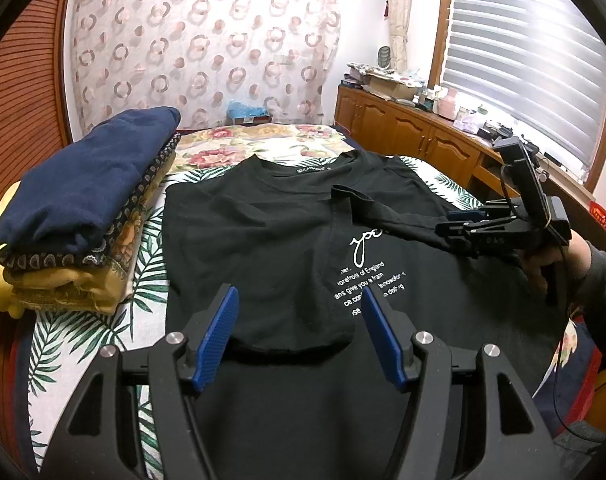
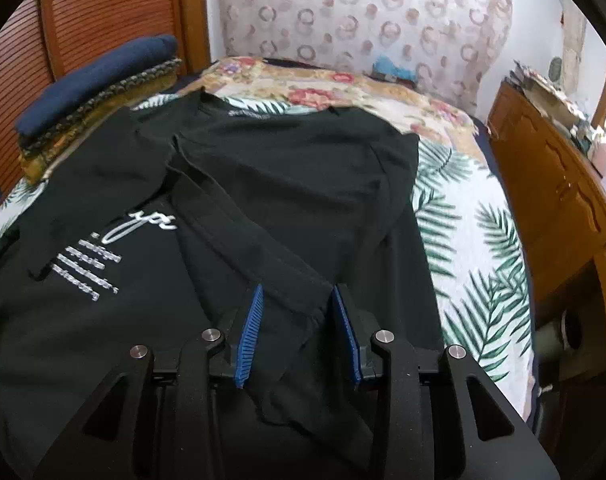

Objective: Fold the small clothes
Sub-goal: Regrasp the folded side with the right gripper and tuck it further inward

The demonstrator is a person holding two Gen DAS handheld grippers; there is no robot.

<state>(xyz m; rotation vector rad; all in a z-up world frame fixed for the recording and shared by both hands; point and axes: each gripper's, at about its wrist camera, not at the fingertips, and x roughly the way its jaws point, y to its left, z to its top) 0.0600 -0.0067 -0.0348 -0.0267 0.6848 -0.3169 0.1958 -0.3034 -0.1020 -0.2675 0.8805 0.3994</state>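
A black T-shirt (image 1: pixel 263 240) with white lettering lies flat on the bed, collar at the far end. Its left side and sleeve are folded in over the chest, and the right sleeve lies folded across the print. My left gripper (image 1: pixel 299 300) hovers open over the near hem of the left fold, its blue pads well apart and touching nothing. My right gripper (image 1: pixel 455 226), held by a hand, rests low at the shirt's right side. In the right wrist view the T-shirt (image 2: pixel 263 160) fills the frame. There the right gripper (image 2: pixel 297 296) stands open, a folded edge of cloth lying loose between its pads.
A stack of folded clothes (image 1: pixel 83 192), navy on top of yellow, sits at the bed's left edge, also seen as the stack (image 2: pixel 95 76). A wooden cabinet (image 1: pixel 403 128) lines the right side. The palm-leaf bedspread (image 2: pixel 463 220) shows right of the shirt.
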